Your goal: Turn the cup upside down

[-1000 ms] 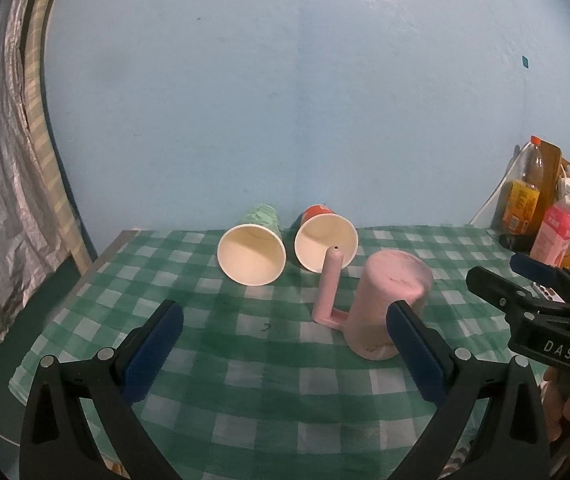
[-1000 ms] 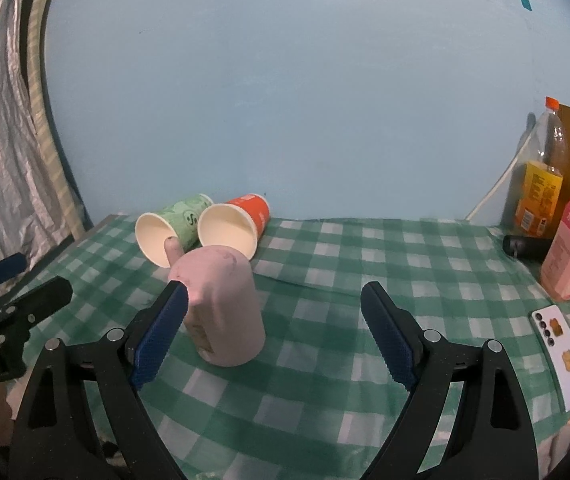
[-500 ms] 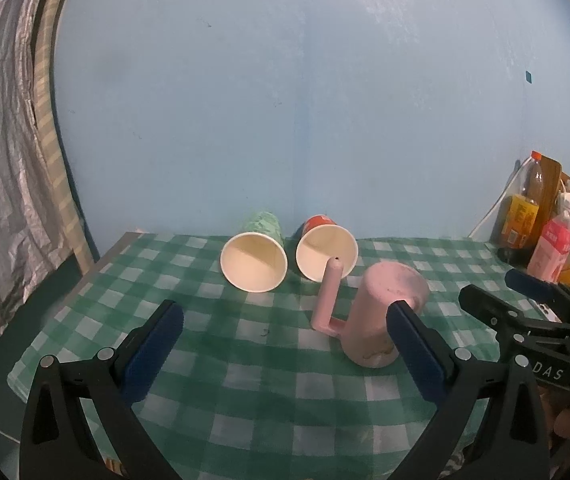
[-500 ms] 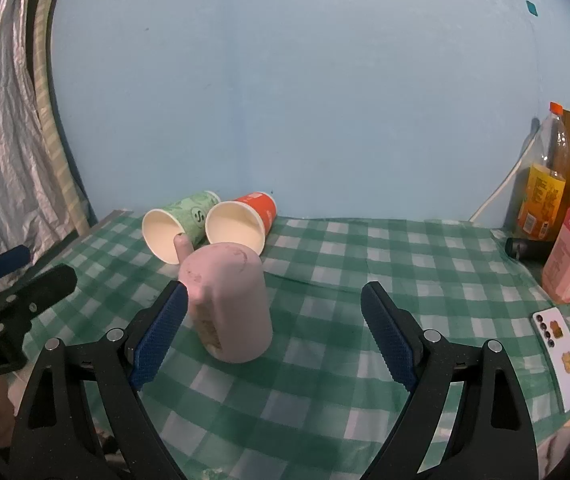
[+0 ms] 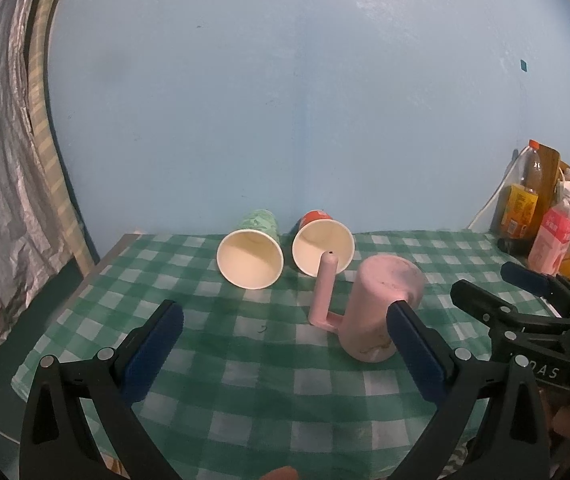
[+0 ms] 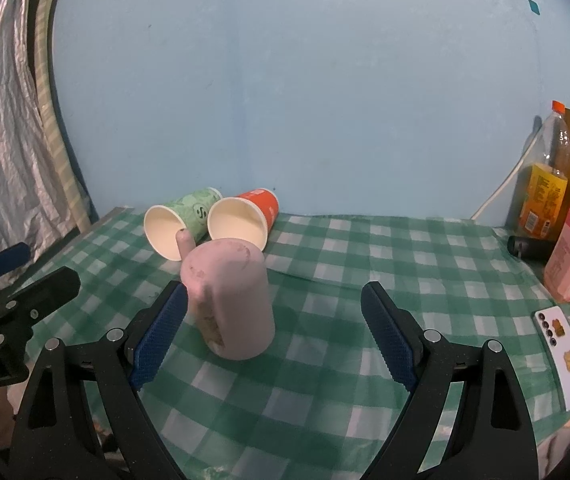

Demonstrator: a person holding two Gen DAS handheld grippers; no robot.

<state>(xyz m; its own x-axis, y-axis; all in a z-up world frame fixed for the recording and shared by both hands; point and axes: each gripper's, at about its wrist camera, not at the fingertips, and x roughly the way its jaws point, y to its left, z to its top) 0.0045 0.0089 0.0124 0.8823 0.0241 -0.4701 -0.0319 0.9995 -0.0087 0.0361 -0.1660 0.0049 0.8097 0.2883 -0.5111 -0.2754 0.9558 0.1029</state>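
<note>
— What changed over the last second?

— Both grippers have drawn back from the pink cup [image 5: 381, 308]. In the left wrist view it now sits smaller and farther out, by the left gripper [image 5: 285, 344]'s right fingertip.

— And on the other side?

— In the right wrist view the cup [image 6: 231, 300] has slid from behind the right gripper [image 6: 275, 336]'s left fingertip toward the gap between the wide-spread jaws. More wall shows above the table.
</note>
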